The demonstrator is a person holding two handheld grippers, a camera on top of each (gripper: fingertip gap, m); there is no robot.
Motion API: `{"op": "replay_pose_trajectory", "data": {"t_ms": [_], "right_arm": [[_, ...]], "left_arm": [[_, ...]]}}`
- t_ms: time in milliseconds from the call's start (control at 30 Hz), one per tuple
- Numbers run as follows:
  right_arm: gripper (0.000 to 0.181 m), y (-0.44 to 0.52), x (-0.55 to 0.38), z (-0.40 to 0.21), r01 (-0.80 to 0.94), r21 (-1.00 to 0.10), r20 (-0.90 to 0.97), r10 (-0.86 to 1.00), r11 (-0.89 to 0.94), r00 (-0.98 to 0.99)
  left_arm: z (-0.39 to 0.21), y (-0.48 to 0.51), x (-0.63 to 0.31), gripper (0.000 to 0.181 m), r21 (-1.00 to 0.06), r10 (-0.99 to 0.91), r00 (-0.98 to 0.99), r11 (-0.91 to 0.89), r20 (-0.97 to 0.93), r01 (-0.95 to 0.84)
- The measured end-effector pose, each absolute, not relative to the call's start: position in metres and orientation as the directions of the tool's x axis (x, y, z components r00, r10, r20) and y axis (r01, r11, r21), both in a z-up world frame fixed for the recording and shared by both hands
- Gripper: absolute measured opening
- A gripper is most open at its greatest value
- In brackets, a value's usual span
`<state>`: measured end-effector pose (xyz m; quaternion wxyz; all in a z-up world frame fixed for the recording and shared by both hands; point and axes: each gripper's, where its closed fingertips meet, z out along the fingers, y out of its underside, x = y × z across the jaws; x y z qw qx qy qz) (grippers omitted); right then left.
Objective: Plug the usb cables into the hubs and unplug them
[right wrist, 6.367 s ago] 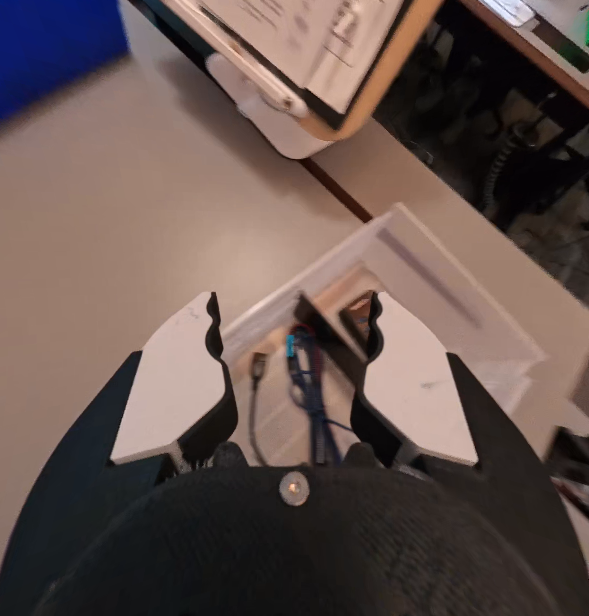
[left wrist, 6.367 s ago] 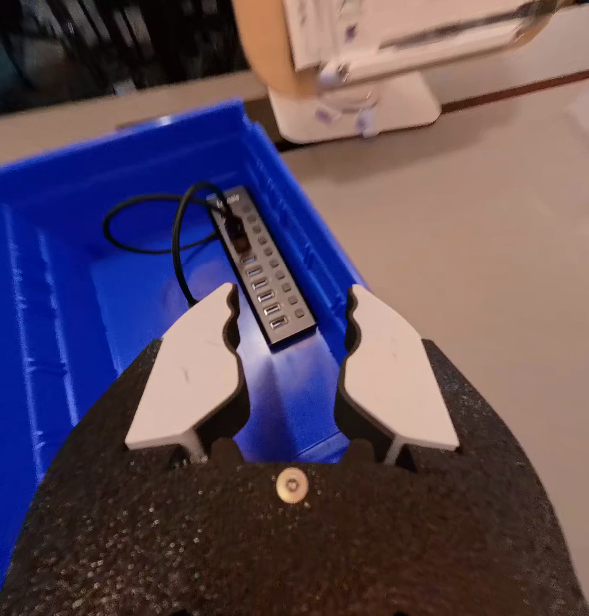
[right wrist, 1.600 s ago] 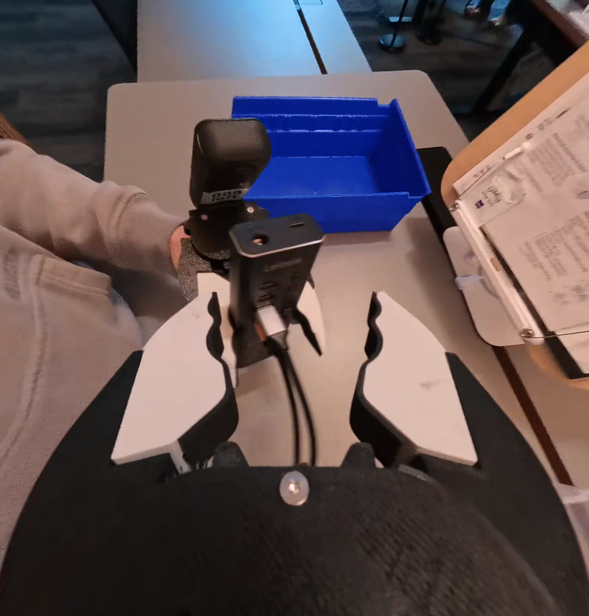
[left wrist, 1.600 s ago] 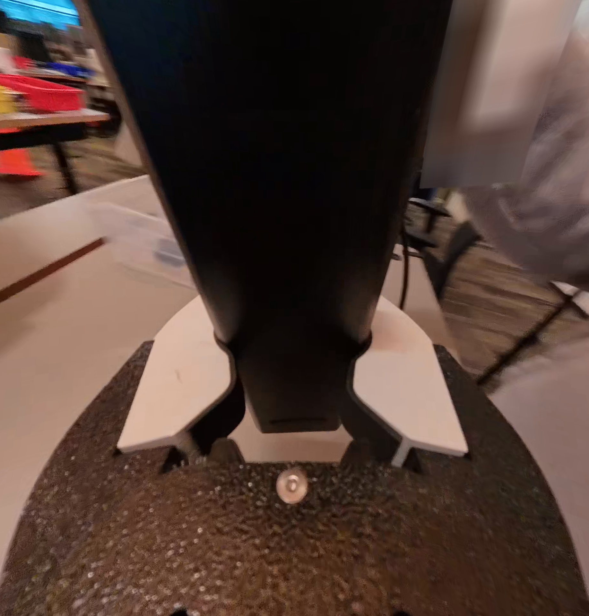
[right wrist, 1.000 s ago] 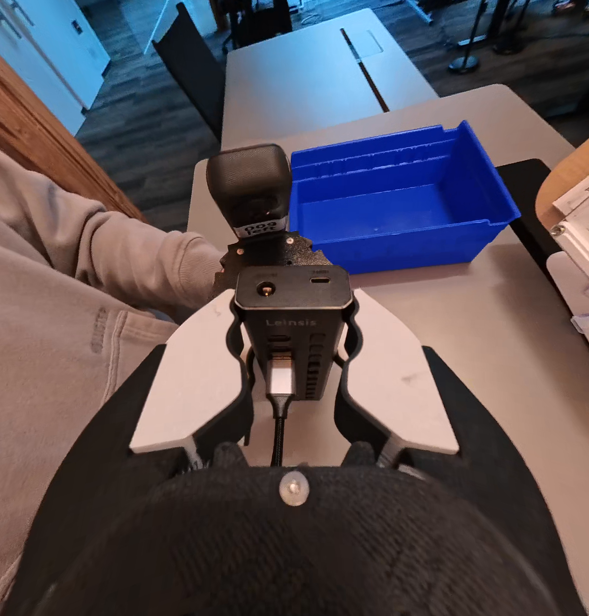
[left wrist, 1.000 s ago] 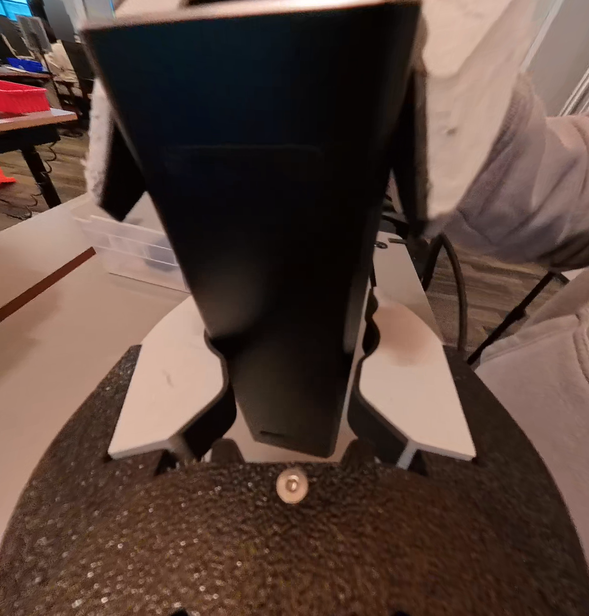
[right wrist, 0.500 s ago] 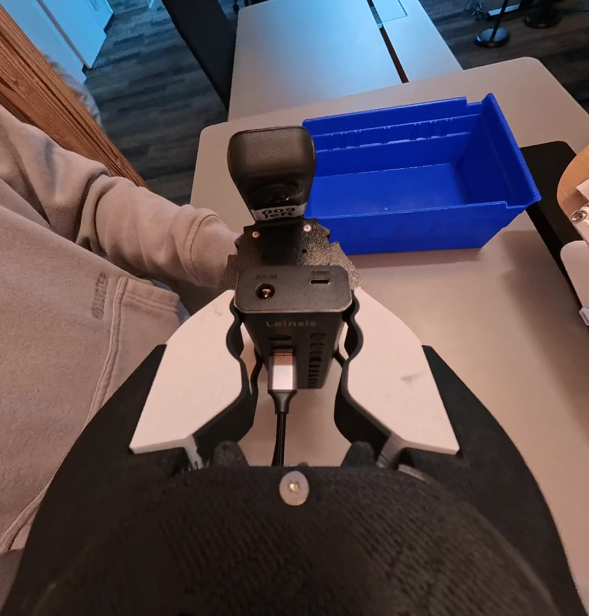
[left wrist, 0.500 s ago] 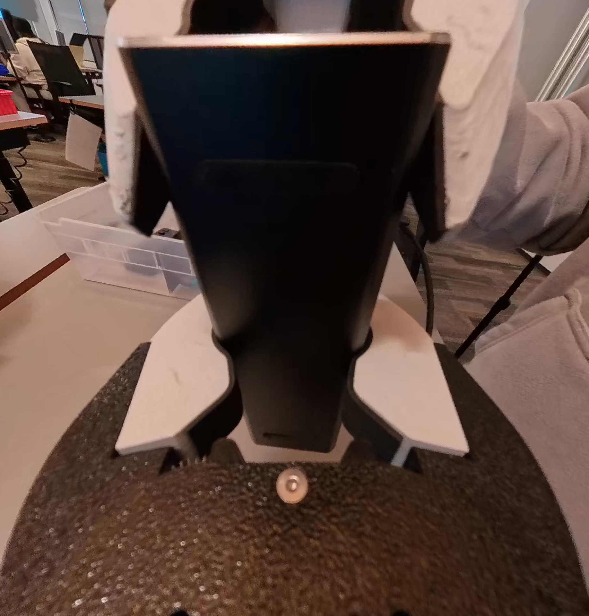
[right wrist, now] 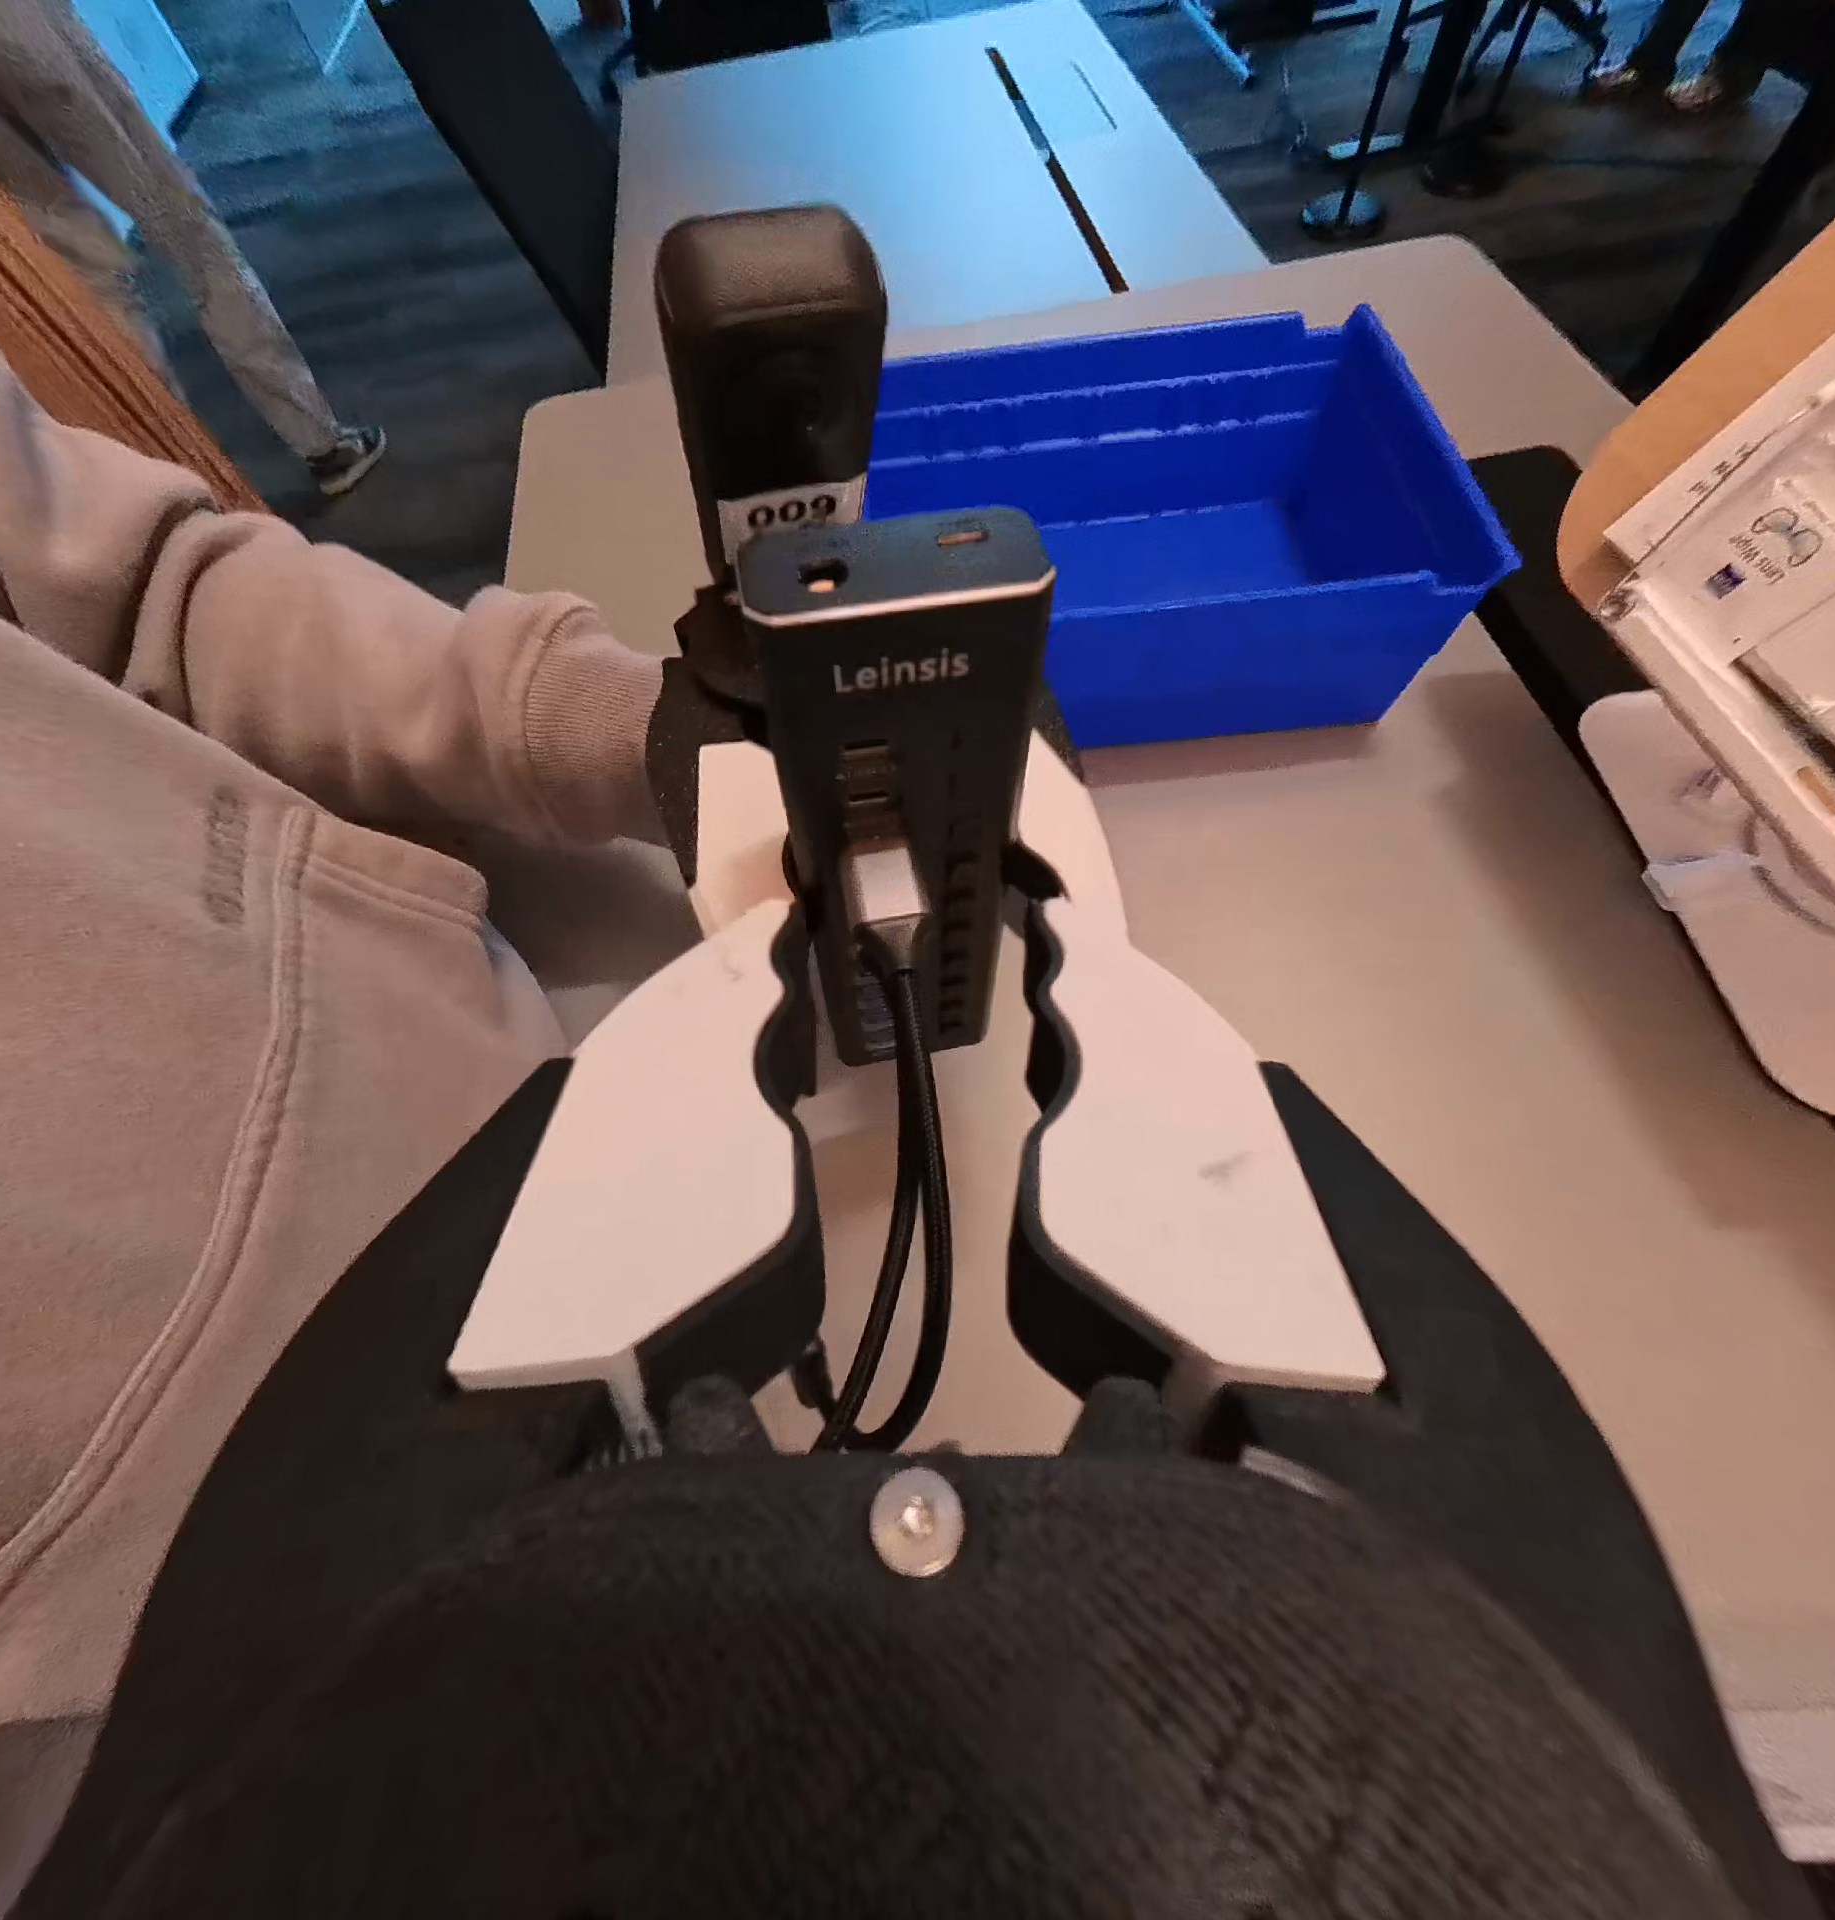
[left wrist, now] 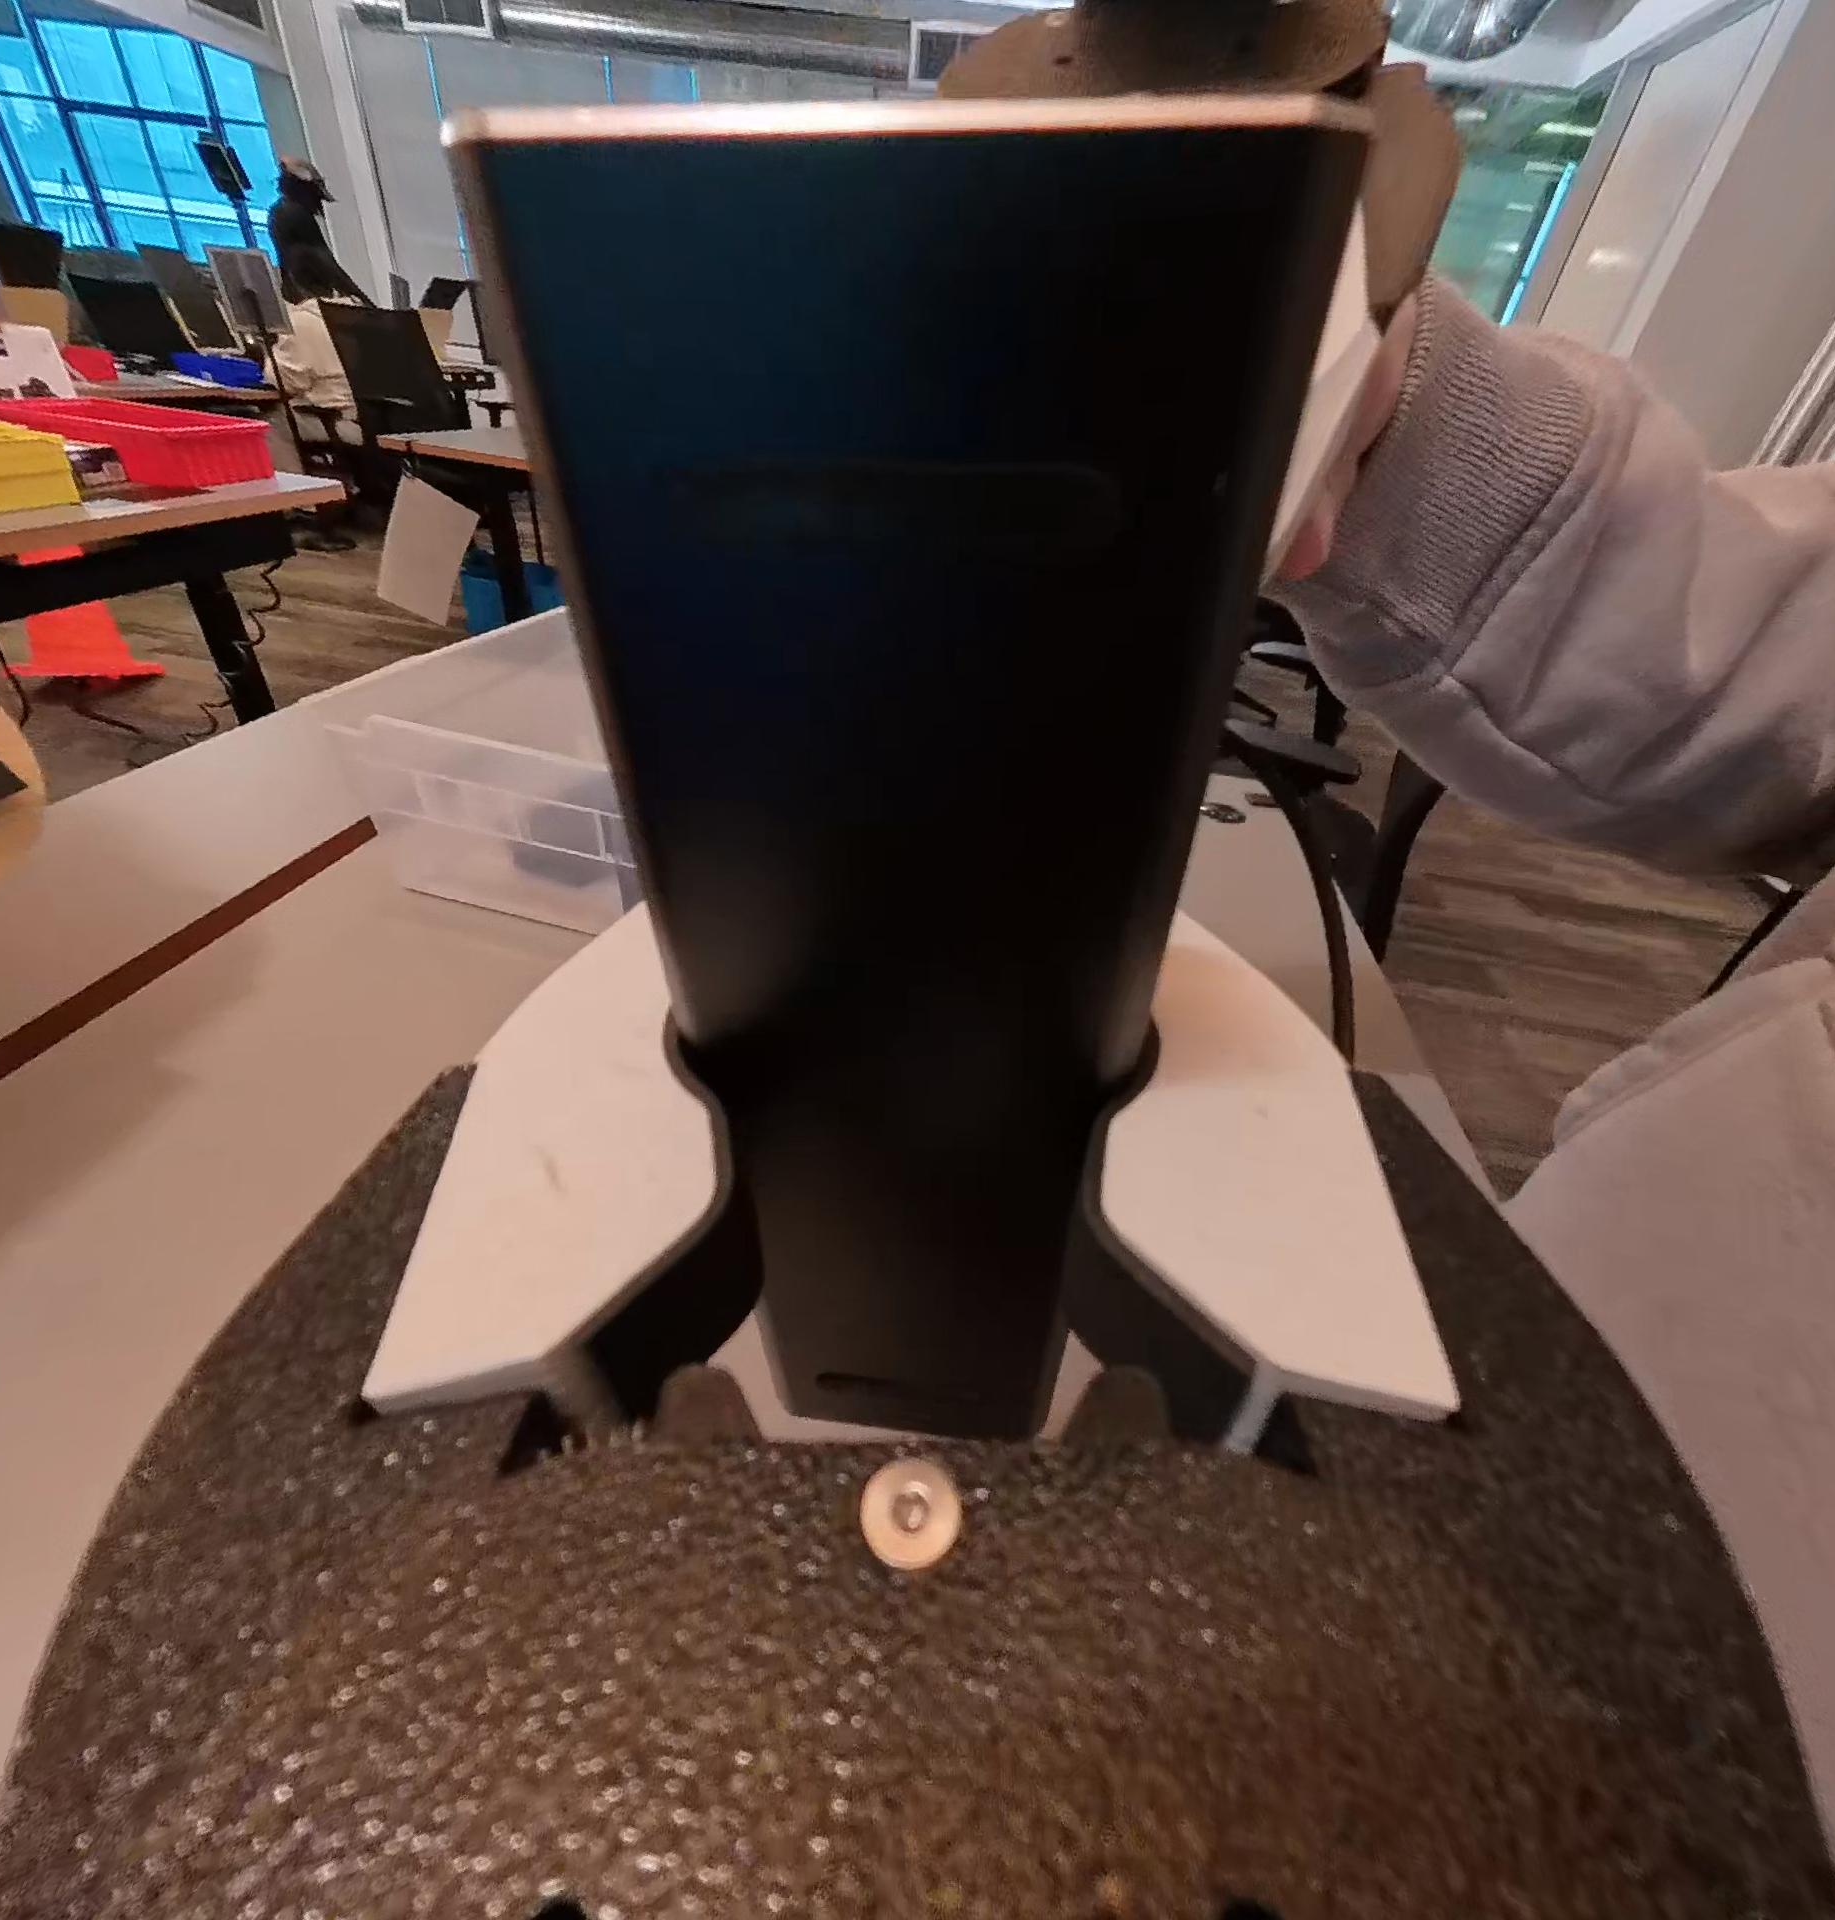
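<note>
The USB hub [right wrist: 897, 769], a dark slab with a row of ports down its face, stood upright above the grey table [right wrist: 1412, 987], its lower end clamped between the white fingers of the left gripper [left wrist: 913, 1049]. In the left wrist view only its plain back [left wrist: 892, 623] showed. A silver-shelled USB plug [right wrist: 885, 883] sat in one of the middle ports, and its braided black cable [right wrist: 908, 1195] dropped in a loop toward the right gripper's body.

The right gripper [right wrist: 908, 966] faced the port side with its fingers spread and grasping nothing; their tips stood just beside the hub's lower part, one on each side, the plug slightly above the line between them. Whether they touched the hub could not be told.

The step in hand looked like unplugging: the cable was seated and the right gripper was lining up on it. The next move would call for raising the spread fingers to the plug's shell, closing on the shell rather than the cable, and pulling straight out along the port while the left gripper held the hub steady.

Behind stood an empty blue bin [right wrist: 1412, 540]; a clear plastic organiser box [left wrist: 477, 800] lay on the table beyond the hub in the left wrist view.
</note>
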<state>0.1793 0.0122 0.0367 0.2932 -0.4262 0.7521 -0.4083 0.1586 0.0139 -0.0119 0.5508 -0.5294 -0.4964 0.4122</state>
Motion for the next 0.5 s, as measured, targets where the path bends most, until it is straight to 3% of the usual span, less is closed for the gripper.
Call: {"op": "replay_pose_trajectory", "data": {"t_ms": [200,367,500], "right_arm": [[0.018,0.020,0.191,0.022,-0.411,-0.864,-0.081,-0.886,0.291,-0.457],[0.017,0.025,0.191,0.020,-0.391,-0.866,-0.116,-0.885,0.312,-0.451],[0.017,0.037,0.181,0.011,-0.515,-0.793,-0.096,-0.902,0.325,-0.422]], "left_arm": [[-0.013,0.021,0.157,0.073,-0.994,0.977,0.188,0.088,0.097,0.058],[-0.016,0.025,0.159,0.072,-0.996,0.977,0.195,0.073,0.083,0.057],[-0.023,0.035,0.154,0.072,-0.996,0.973,0.222,0.058,0.071,0.065]]}}
